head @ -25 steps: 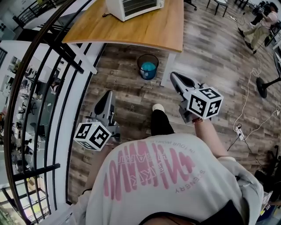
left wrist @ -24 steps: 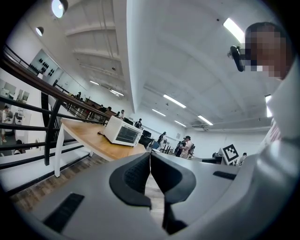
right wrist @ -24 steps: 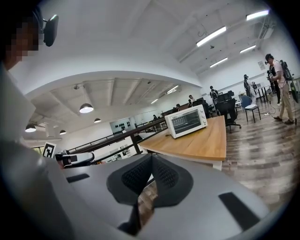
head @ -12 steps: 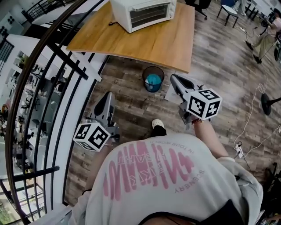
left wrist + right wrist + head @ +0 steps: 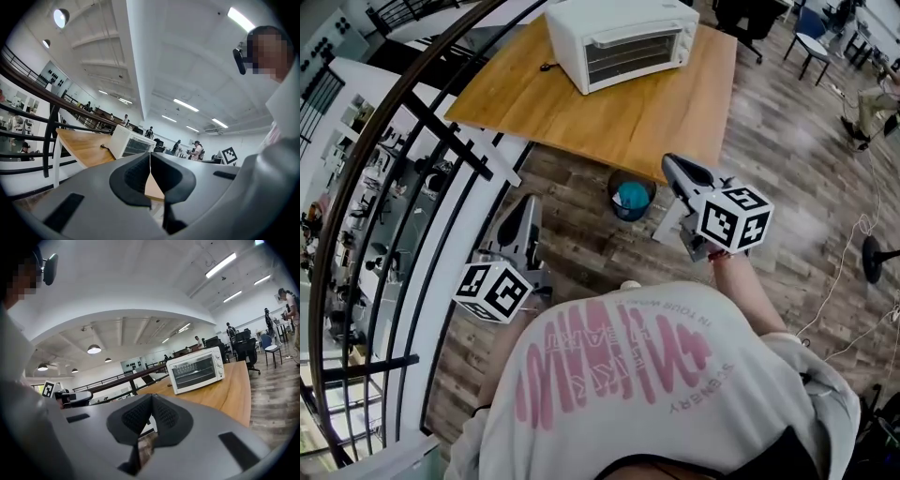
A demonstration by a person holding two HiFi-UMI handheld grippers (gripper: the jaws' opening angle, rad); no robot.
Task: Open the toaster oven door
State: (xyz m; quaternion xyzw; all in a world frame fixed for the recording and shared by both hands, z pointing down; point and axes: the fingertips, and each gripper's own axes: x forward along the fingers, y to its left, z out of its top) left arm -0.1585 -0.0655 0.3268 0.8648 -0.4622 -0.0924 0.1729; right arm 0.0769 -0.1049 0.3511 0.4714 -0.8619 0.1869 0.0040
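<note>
The toaster oven (image 5: 623,42) sits toward the far side of the wooden counter (image 5: 581,108). Its glass door (image 5: 633,58) is closed and faces the person at a slight angle. A handle bar (image 5: 628,38) runs along the door's top edge, and the knobs (image 5: 218,364) are on the oven's right side.

A small bin (image 5: 631,195) stands on the floor by the counter's near edge, and a black railing (image 5: 412,187) runs along the left.

The left tongs (image 5: 532,202) and the right tongs (image 5: 673,165) hang over the floor, well short of the oven. Both are closed tip to tip with nothing between them.

The step in hand looks like getting within reach. It would go best to pass around the bin and come up square to the door. One pair of tongs should open before it reaches the handle, then grip the bar near its middle. The hinge is probably at the bottom, so the pull should curve outward and down, not straight back. The oven looks light and may slide on the smooth wood, so the other tongs could press on its top to steady it.
</note>
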